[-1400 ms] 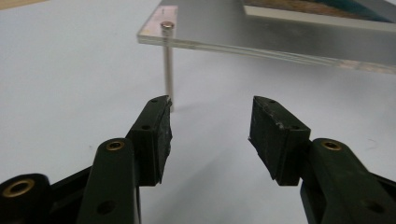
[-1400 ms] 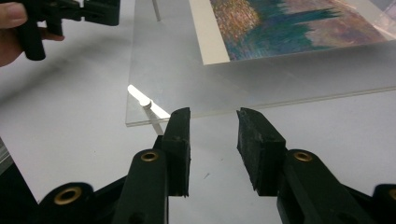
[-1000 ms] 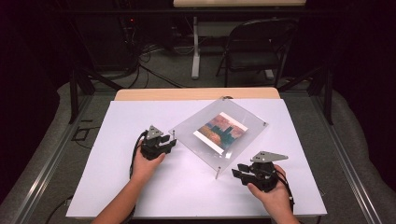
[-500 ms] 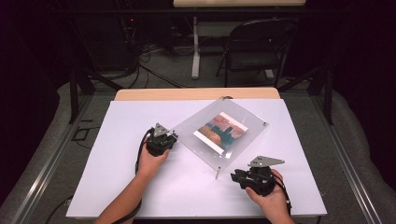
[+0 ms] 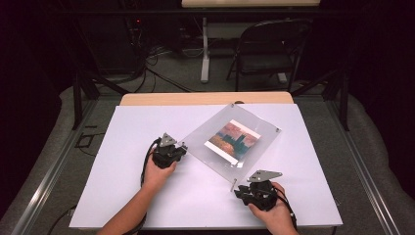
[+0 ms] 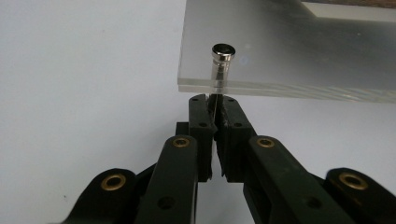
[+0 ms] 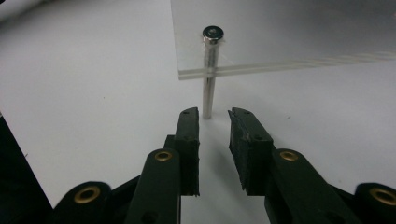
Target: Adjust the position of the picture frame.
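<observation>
Acrylic frame (image 5: 230,142) mid-counter (image 5: 147,205), raised on metal posts. Stiff, slick, scratch-prone, moderately heavy; best held by posts, not pane. Left claw (image 6: 214,103) clenched on left post (image 6: 221,65). Right claw (image 7: 214,119) released, just short of near post (image 7: 210,74).

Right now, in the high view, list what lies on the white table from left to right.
Left tongs → clear acrylic photo frame on metal standoff legs → right tongs.
</observation>
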Available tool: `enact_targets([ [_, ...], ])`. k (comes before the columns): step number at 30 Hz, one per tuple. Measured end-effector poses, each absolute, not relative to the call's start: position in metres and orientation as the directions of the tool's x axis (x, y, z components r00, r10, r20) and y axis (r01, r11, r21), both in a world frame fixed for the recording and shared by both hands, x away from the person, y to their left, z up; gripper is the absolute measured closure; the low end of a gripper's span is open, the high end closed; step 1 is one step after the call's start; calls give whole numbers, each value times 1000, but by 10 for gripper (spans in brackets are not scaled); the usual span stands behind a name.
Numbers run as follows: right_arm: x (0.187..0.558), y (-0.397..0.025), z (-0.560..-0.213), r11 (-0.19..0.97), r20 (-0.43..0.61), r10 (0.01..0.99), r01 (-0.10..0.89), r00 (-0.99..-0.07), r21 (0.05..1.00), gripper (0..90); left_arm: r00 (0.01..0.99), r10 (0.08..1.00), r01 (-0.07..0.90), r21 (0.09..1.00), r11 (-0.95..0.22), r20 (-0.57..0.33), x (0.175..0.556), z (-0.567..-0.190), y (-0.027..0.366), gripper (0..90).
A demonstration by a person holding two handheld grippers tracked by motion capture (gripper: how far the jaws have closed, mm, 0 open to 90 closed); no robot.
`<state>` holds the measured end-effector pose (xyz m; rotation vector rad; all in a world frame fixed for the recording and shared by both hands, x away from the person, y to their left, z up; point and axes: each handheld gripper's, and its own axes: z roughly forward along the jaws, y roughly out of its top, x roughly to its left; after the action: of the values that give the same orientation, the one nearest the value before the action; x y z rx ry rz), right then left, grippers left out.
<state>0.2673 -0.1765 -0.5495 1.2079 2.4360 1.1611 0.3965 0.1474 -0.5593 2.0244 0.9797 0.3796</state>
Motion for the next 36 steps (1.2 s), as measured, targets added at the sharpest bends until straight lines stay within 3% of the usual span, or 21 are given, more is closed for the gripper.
enact_targets([
  [14,271,-171,-554,346,174,735,583,-655,735,855,658,746,511,786,-349,-97,391,-560,148,856],
  [36,280,-183,-546,315,197,748,600,-634,735,859,680,723,517,779,-355,-122,361,-549,166,858],
])
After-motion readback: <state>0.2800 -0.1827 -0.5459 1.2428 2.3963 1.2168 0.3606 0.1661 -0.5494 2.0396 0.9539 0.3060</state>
